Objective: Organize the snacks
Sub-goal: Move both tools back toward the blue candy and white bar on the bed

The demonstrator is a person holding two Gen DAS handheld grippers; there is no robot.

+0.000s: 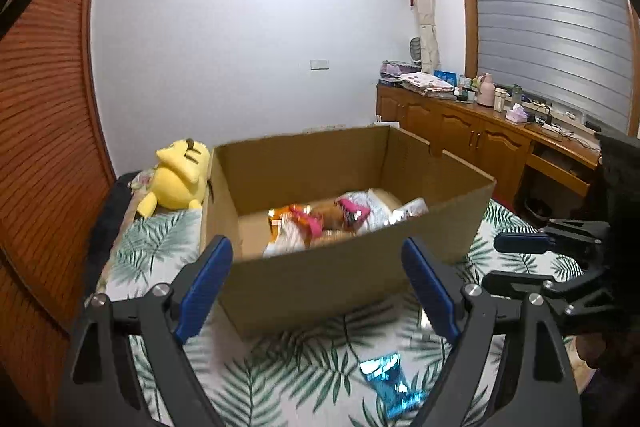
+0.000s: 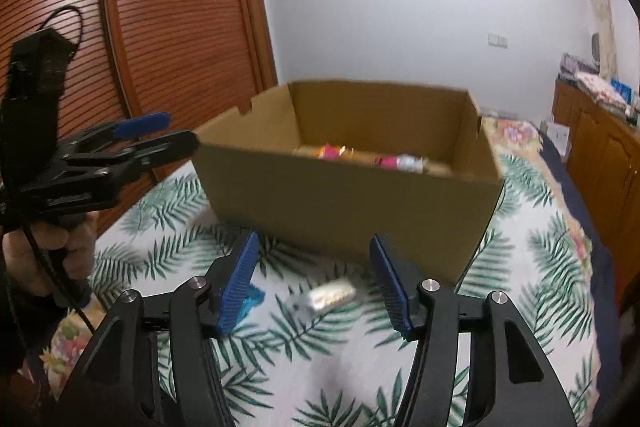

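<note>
Snacks [image 1: 320, 223] crumpled, pink and orange in open cardboard box [image 1: 360, 267], left gripper [image 1: 320, 291] and right gripper [image 2: 314, 287] fingers spread, empty

No writing could be read anywhere. The snack packets [image 1: 320, 223] inside the cardboard box [image 1: 352, 267] showed only blurred pink, orange and white print. The blue packet [image 1: 390, 383] on the bedspread in front of the box, and the silver one [image 2: 330, 297] near it, were too smeared to make out any brand or number.
</note>
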